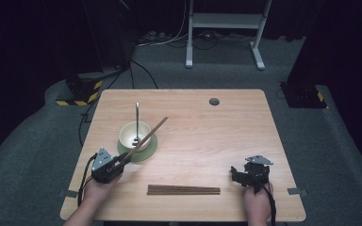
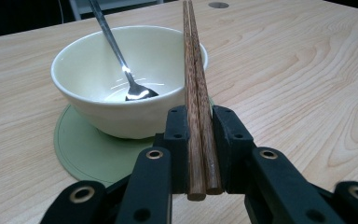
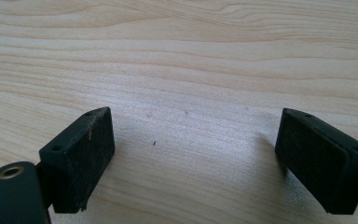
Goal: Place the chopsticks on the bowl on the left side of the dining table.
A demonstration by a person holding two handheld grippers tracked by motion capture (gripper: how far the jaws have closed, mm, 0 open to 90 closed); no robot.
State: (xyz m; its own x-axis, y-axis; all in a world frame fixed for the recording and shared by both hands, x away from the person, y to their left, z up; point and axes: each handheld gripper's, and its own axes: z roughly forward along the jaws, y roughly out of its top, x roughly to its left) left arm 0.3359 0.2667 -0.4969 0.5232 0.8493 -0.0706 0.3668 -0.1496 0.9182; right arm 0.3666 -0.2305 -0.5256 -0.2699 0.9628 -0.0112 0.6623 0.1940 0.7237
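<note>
Here, chopsticks [image 2: 196,93] above bowl rim [image 2: 121,32].

Bright tabletop, dark surroundings, sharp focus

Held chopsticks [image 2: 196,93]: dark reddish-brown wood, fine grain. Second chopstick pair [image 1: 184,189] near edge: same dark brown. Bowl [image 2: 121,79]: cream-white, glossy, plain. Spoon [image 2: 121,65] in bowl: shiny silver metal. Coaster [image 2: 88,149] under bowl: pale sage green, thin darker ring line near rim. Tabletop [image 1: 226,136]: light blond wood, wavy grain; dark grey round hole [image 1: 214,101] far side. Left gripper [image 2: 199,154] and right gripper [image 3: 193,163]: matte black fingers, brass-coloured rivets, grey top plates. Floor [image 1: 330,141]: grey carpet. Yellow-black hazard stripes [image 1: 82,96] far left.
</note>
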